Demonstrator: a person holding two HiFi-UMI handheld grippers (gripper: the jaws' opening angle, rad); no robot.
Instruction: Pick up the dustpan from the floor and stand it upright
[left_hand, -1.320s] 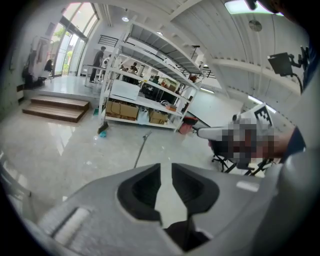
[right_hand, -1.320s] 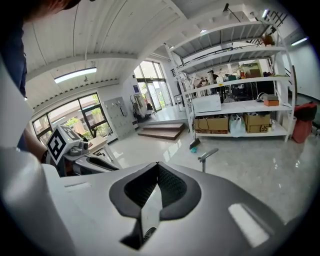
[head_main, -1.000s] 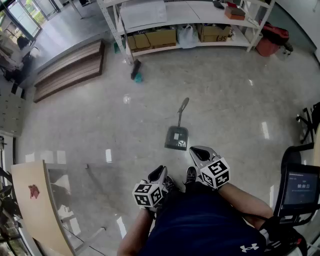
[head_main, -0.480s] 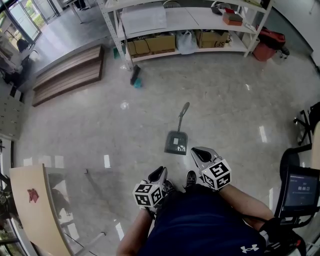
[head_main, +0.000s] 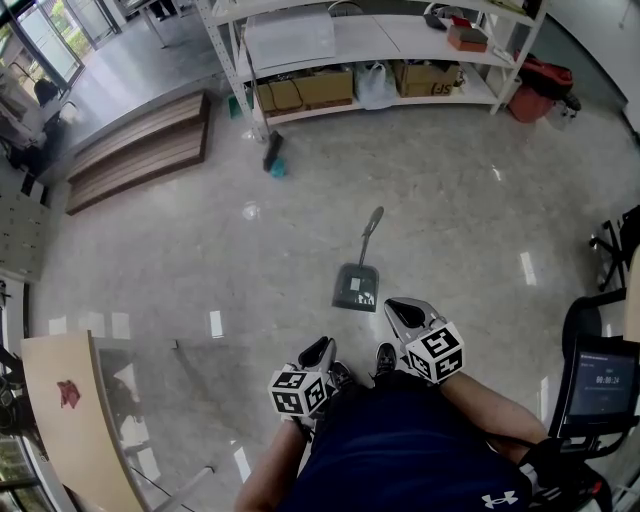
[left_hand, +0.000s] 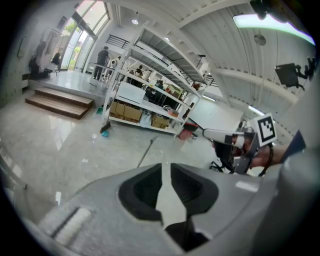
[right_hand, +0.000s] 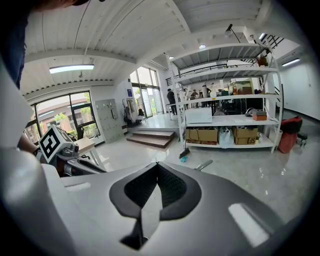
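A dark grey dustpan (head_main: 357, 286) lies flat on the pale stone floor, its long handle (head_main: 371, 222) pointing away toward the shelves. My right gripper (head_main: 396, 306) hovers just short of the pan's near right corner, jaws shut and empty. My left gripper (head_main: 318, 349) is lower left, farther from the pan, jaws a narrow slit apart with nothing between. In the left gripper view the left gripper (left_hand: 166, 168) shows floor through that slit, and the handle (left_hand: 145, 152) lies ahead. In the right gripper view the right gripper (right_hand: 157, 164) has its tips touching; the handle's end (right_hand: 204, 164) peeks over them.
A white shelf rack (head_main: 222, 40) with cardboard boxes stands at the far side, a small brush (head_main: 272, 152) at its foot. Wooden steps (head_main: 135, 140) lie far left, a red bag (head_main: 543, 78) far right. An exercise machine's screen (head_main: 600, 383) is at right, a tilted board (head_main: 70, 420) at left.
The head view has shifted slightly, so the dustpan sits a little lower and farther right in the picture. Both grippers keep their places and the pan lies unmoved.
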